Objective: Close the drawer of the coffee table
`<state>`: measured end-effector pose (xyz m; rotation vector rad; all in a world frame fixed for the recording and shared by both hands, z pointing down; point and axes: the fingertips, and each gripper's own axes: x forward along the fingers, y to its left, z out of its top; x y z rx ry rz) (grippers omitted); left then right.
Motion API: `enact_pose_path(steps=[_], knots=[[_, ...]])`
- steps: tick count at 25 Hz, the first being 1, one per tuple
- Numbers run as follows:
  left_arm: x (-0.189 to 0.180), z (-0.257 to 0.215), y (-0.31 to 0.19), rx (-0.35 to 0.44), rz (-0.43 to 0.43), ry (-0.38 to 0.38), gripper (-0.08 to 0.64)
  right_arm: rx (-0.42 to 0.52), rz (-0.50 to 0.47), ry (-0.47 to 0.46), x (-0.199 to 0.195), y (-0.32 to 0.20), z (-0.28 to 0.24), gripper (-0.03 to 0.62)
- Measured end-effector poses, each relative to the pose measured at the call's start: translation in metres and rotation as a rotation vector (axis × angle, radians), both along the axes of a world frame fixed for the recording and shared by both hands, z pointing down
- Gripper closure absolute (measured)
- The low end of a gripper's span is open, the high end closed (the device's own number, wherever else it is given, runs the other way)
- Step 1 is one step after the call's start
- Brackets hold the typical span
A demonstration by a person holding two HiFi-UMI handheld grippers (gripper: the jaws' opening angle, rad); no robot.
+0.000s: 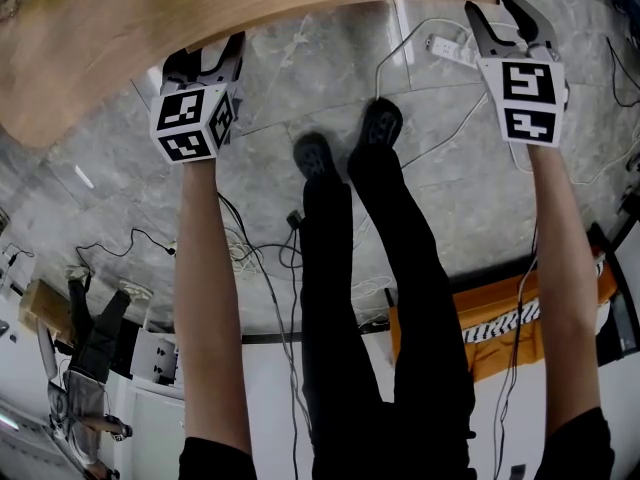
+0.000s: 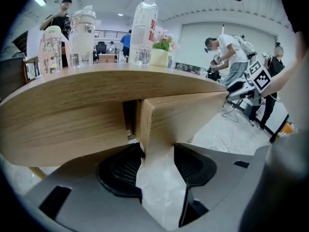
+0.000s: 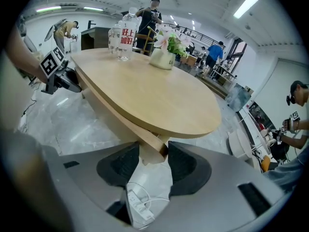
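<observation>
The oval wooden coffee table (image 1: 120, 28) fills the top of the head view. Its drawer front (image 2: 183, 115) stands out from under the tabletop in the left gripper view. My left gripper (image 2: 157, 161) is open at the drawer front's left end, where the left pad (image 2: 120, 170) touches the panel's end edge and the right pad stands apart. My right gripper (image 3: 153, 161) is at the other end (image 3: 153, 151) of the curved drawer front, which sits between the pads and fills the gap. Whether they press on it is not clear. Both grippers (image 1: 205, 58) (image 1: 495, 13) reach under the table's near edge.
Water bottles (image 2: 144, 30), glass jars (image 2: 82, 35) and a small plant pot (image 3: 163, 57) stand on the tabletop. A white power strip (image 1: 450, 50) and cables lie on the marble floor. The person's black-clad legs (image 1: 370, 268) are between the arms. Other people stand behind the table.
</observation>
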<state>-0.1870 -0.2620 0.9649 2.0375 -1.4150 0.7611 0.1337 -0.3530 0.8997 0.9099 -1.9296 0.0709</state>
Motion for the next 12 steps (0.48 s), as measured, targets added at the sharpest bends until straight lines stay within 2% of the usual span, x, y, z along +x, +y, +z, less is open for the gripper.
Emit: enact_pose_path(steps=[6,12], knots=[[0.002,0.000,-0.004,0.008,-0.008,-0.006,0.336,0.002,0.020,-0.019,0.003,-0.003,0.000,0.407],[0.002,-0.004,0.011,-0.017,-0.095,0.039,0.291,0.007,0.056,-0.037,0.001,0.004,-0.014,0.407]])
